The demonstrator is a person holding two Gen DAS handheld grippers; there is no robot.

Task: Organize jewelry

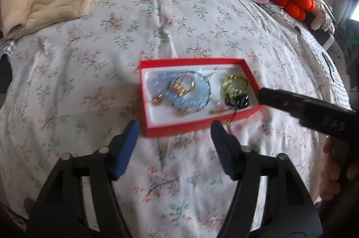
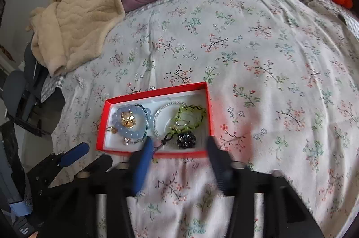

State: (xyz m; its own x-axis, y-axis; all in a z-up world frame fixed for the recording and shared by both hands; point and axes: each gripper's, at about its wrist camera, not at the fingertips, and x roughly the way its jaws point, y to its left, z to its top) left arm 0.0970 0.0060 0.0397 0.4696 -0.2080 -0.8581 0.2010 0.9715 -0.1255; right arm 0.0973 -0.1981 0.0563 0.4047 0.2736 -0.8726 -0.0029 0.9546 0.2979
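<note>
Both of my hand-held grippers hang just short of the red box (image 1: 203, 123), which lies on the floral bedspread (image 1: 179, 20). My left hand-held gripper (image 1: 175, 149) stands apart at the box's near rim, nothing between its jaws. My right hand-held gripper (image 2: 178, 167) is also parted and empty, fingertips over the near wall. Inside lie a blue bead bracelet (image 2: 132, 126), a green bracelet (image 2: 190, 117) and a dark charm (image 2: 186, 140). Open bedspread spreads to the right and beyond.
</note>
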